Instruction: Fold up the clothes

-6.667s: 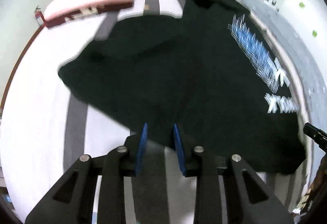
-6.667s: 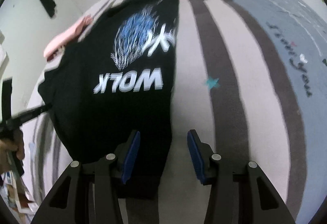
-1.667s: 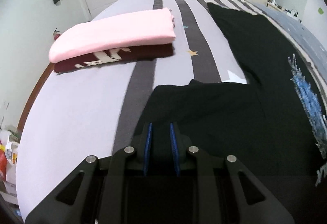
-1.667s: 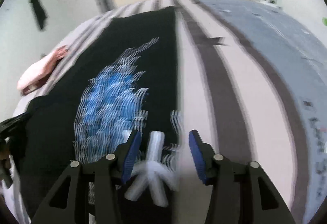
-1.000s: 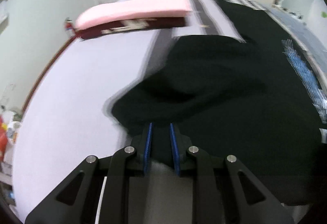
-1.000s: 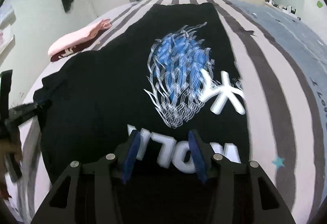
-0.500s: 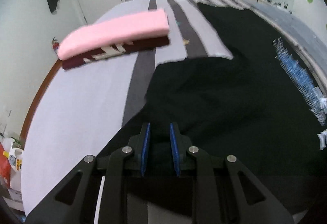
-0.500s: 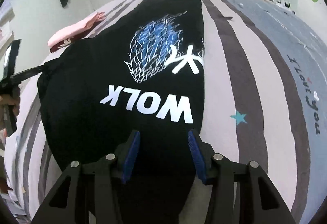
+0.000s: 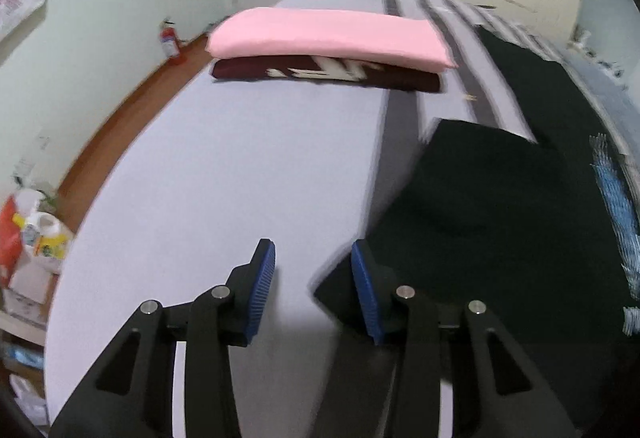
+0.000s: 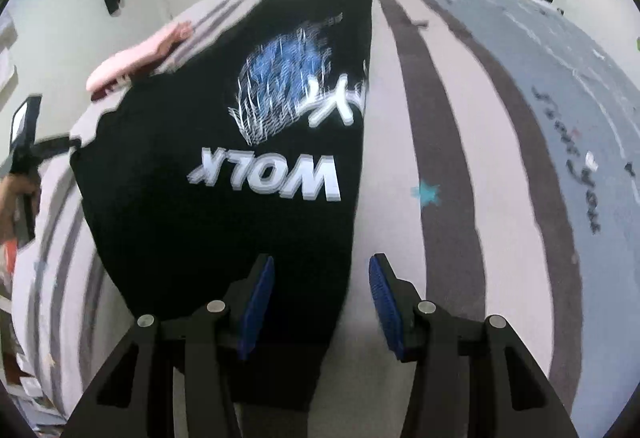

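The left gripper (image 9: 313, 270) is opening, empty, beside the black shirt (image 9: 500, 198); the right gripper (image 10: 321, 292) (also unclenched) hovers over its edge.

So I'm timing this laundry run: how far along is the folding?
Done: a pink garment sits folded on a folded maroon one at the far side of the bed. In hand: the black T-shirt lies spread flat, print up; the left gripper is opening beside its corner, and the right gripper is open over its edge, neither holding it. Left: every fold of the T-shirt.
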